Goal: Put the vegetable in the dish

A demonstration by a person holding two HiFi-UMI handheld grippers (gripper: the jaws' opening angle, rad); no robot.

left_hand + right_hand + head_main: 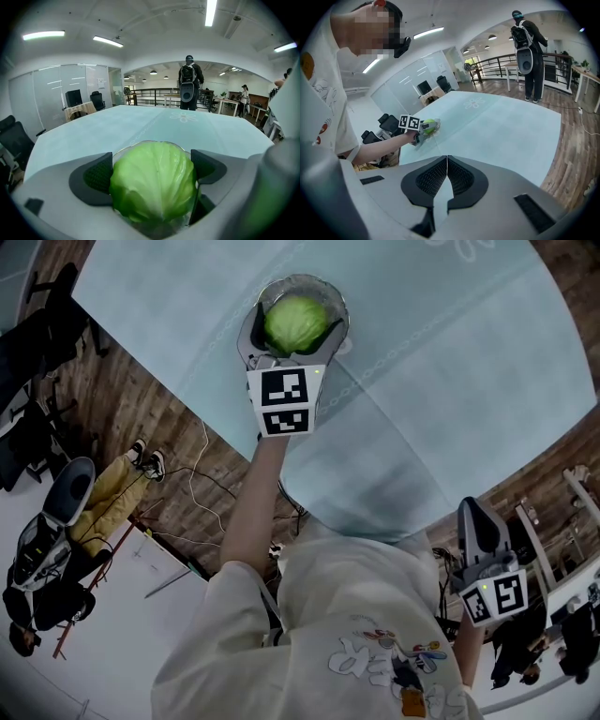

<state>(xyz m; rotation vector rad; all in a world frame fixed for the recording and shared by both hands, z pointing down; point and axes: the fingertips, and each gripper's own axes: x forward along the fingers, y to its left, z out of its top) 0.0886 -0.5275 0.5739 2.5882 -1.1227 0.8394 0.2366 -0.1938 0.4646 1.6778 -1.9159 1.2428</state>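
Pinching a round pale-green cabbage head (295,322) within the rim of a clear glass dish (309,280).
Squeezing the cabbage head from both sides with the fingers of the left gripper (153,171), at the upper centre of the head view, over the pale blue-green cloth-covered desk (450,381); holding the right gripper (446,164) at the lower right, past the desk edge, with fingers pressing together on nothing.
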